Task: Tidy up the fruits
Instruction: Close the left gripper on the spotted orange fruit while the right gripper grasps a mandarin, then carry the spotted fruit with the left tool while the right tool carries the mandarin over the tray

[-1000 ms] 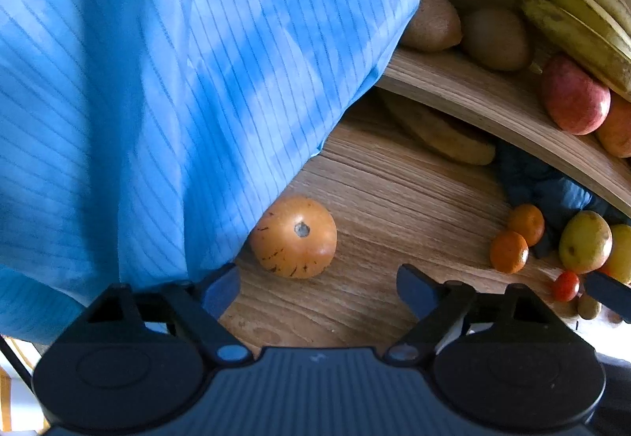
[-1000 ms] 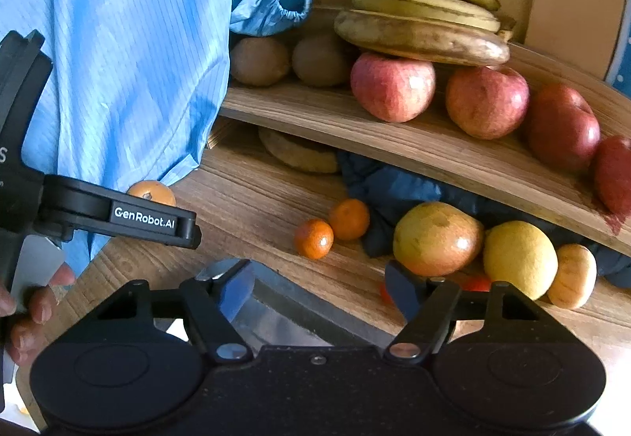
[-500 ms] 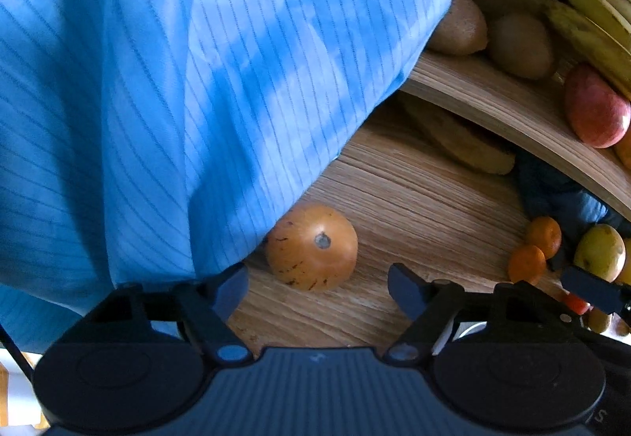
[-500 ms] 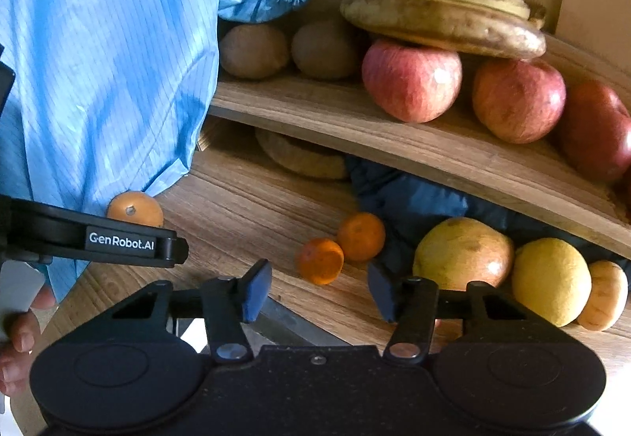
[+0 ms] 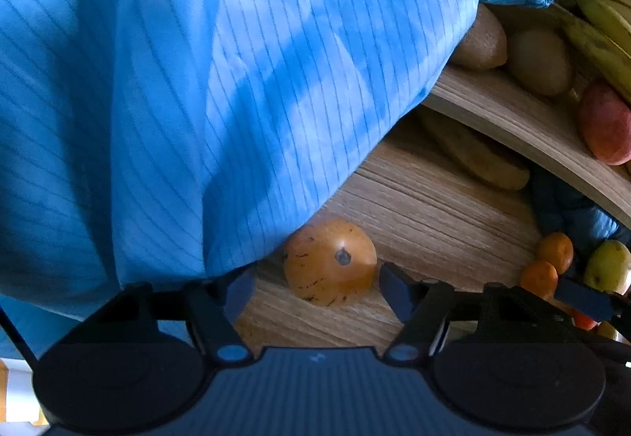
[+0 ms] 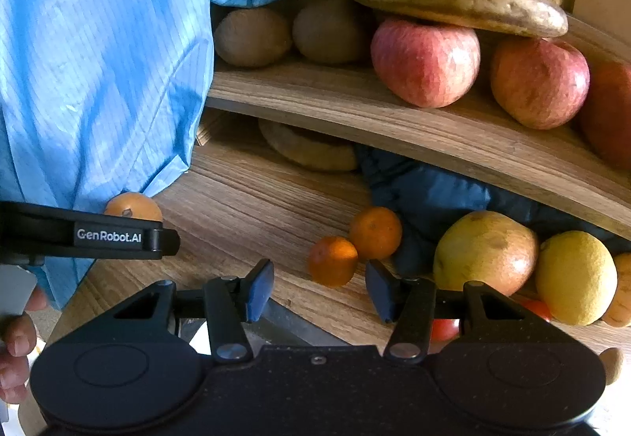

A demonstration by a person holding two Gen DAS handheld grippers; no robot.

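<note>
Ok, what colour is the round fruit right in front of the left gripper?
Orange with small dark specks; the round fruit shows best in the left wrist view.

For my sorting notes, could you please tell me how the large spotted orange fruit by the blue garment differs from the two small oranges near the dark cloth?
The spotted orange fruit is clearly bigger than either of the small oranges. It carries dark flecks; their skins look plain. It lies alone, partly under the blue garment; they sit touching as a pair. All rest on the lower wooden board.
</note>
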